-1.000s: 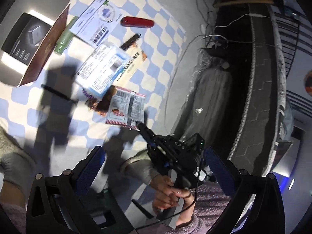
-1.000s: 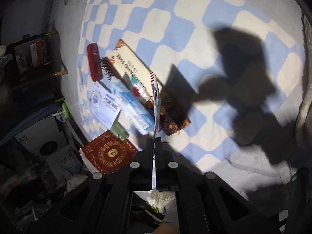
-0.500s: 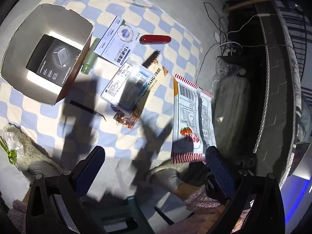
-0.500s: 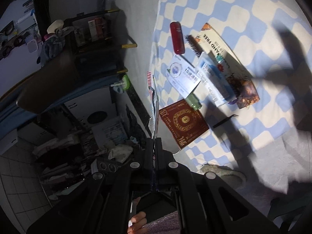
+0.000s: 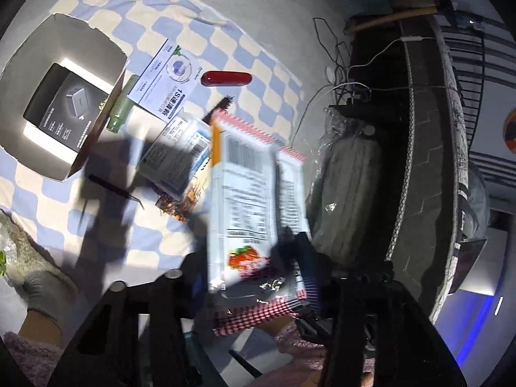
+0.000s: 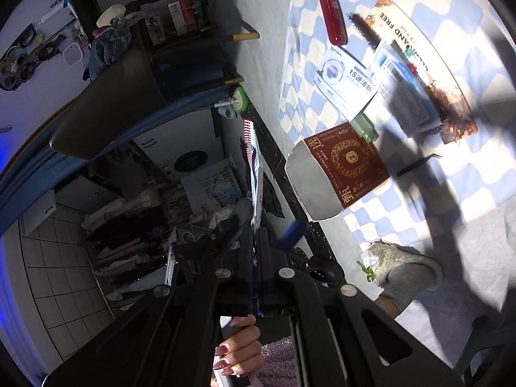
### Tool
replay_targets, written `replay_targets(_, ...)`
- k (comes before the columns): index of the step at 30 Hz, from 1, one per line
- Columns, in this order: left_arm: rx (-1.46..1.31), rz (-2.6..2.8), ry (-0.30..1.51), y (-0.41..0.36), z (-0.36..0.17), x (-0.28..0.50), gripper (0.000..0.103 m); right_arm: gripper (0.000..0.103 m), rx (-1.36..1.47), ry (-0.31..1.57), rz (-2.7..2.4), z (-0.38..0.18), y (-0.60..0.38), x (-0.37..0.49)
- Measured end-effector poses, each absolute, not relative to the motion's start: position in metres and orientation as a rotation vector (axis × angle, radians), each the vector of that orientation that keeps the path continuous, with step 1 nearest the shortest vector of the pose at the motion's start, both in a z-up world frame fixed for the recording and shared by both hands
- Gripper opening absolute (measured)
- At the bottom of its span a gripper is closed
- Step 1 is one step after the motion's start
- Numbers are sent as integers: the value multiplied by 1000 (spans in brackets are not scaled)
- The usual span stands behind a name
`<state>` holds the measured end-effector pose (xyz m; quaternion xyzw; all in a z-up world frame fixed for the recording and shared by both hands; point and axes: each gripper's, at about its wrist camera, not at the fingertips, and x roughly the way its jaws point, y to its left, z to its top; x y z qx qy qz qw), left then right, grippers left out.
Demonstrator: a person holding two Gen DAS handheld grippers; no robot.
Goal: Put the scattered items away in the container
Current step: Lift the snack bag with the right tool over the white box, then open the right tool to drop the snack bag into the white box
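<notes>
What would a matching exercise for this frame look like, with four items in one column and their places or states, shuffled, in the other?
Items:
1. snack packet
2. black box
3. red case
4. green tube

Places or states:
A. lying against the container's outer wall
B. lifted, clamped in the right gripper
C. inside the container
D. alone on the checked cloth, beyond the white leaflet

Pairs: 1-B, 2-C, 3-D, 4-A
</notes>
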<state>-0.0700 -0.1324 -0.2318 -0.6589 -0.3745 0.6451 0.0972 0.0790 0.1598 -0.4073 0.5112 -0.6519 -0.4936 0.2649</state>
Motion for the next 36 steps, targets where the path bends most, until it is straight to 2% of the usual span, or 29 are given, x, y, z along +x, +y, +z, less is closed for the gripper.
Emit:
replay_targets(1, -1931, 1911, -1120, -132, -232, -69, 26, 3, 1386, -1761, -1332, -408, 158, 79)
replay_targets(2, -1911, 1902, -1128, -133, -234, -68, 13, 3, 1392, -1760, -1333, -408, 158, 79)
replay_targets(3, -1889, 1898, -1135, -133, -235, -68, 7, 3, 1397, -1757, -1335, -409, 157, 80)
replay_targets(6, -1857, 1947, -1041, -131, -233, -69, 1, 3, 1407, -1754, -1328, -410, 154, 80)
replay_targets(9, -1841, 1985, -1003, -131, -229, -68, 0, 5, 1408, -1752, -1325, -410, 150, 80)
replay_targets(13, -1831, 2090, -936, -145, -215, -65, 0, 16, 1407, -1810, -1278, -417, 150, 81)
replay_targets(17, -1798, 2185, -972, -171, -197, -64, 0, 17, 1428, -1848, -1277, -424, 157, 82)
replay_targets(19, -1806, 2265, -923, -183, -186, -65, 0, 17, 1445, -1862, -1281, -428, 160, 83)
replay_targets(22, -1850, 2368, -772, -202, -170, -71, 0, 17, 1486, -1898, -1274, -435, 166, 85)
replay_targets(26, -1857, 2646, -321, -210, -131, -72, 0, 17, 1526, -1912, -1268, -443, 169, 86)
replay_targets(28, -1864, 2676, -150, -210, -124, -74, 0, 17, 1530, -1911, -1262, -446, 168, 84)
replay_targets(30, -1950, 2653, -55, -214, -137, -77, 0, 17, 1542, -1895, -1264, -447, 166, 82)
replay_targets(34, -2240, 2403, -252, -227, -201, -80, 0, 17, 1590, -1885, -1268, -453, 164, 83)
replay_targets(36, -2365, 2322, -186, -226, -225, -83, 0, 17, 1612, -1894, -1262, -458, 163, 85)
